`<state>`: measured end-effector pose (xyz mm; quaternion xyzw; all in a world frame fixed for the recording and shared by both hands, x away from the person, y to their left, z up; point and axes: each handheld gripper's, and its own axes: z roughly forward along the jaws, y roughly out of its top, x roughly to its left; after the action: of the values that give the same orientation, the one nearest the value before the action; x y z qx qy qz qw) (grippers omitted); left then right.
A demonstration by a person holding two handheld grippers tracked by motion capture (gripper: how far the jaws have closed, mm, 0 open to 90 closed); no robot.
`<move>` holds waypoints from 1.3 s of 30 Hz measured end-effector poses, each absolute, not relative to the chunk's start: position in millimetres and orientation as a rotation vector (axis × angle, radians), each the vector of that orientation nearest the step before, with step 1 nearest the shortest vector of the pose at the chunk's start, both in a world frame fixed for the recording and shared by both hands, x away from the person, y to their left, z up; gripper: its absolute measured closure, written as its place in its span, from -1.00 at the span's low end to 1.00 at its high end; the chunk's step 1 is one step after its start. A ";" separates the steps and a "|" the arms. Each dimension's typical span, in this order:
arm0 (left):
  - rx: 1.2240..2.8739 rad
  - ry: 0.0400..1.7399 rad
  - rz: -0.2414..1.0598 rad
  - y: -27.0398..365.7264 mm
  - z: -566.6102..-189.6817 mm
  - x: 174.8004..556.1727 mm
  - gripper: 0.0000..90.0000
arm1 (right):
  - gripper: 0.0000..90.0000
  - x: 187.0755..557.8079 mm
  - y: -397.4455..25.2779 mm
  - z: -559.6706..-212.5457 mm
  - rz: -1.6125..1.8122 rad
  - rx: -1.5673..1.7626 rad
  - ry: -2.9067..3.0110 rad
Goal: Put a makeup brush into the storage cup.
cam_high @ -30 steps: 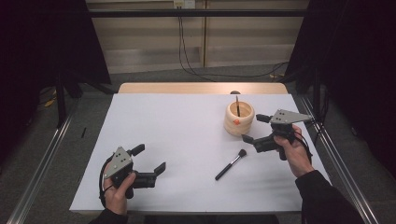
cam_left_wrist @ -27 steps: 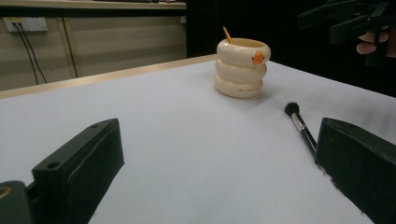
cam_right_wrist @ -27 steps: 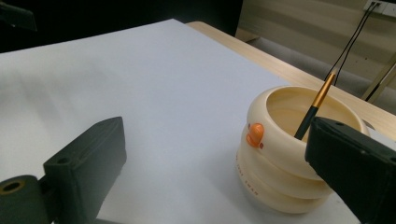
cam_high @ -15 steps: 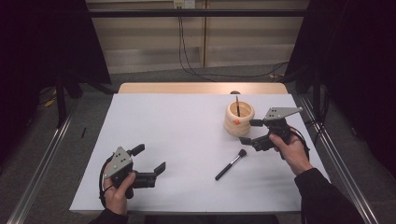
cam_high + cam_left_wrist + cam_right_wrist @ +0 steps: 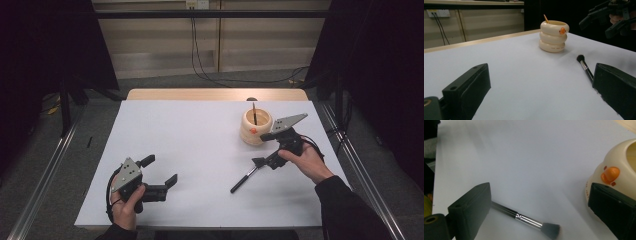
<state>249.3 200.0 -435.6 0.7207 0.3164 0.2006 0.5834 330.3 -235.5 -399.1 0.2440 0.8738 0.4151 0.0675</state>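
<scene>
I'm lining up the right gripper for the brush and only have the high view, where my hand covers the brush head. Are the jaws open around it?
Observer: Yes. In the right gripper view the right gripper is open, and the makeup brush lies on the table between its jaws, not yet gripped.
Operator: Which way does the brush head point?
Observer: The bristles point toward the cream holder; the handle runs under the jaw on the view's left.
Operator: Anything on the holder I can't make out?
Observer: An orange beak on its side, like a duck face.
</scene>
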 end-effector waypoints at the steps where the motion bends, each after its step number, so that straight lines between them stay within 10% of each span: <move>1: 1.681 0.744 0.472 200.0 -435.6 249.4 -0.97 | -0.89 331.0 -233.6 -400.4 1.229 0.719 2.656; 16: 1.685 0.742 0.472 199.8 -435.8 249.5 -0.96 | -0.85 342.8 -216.9 -402.6 1.002 0.615 2.887; 39: 1.695 0.737 0.468 199.5 -436.7 250.4 -0.97 | -0.20 347.5 -197.0 -415.6 0.659 0.393 3.124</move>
<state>250.4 199.5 -436.7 0.7250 0.3151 0.2001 0.5789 347.5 -197.0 -415.6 0.1221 0.9704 0.2047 -0.0375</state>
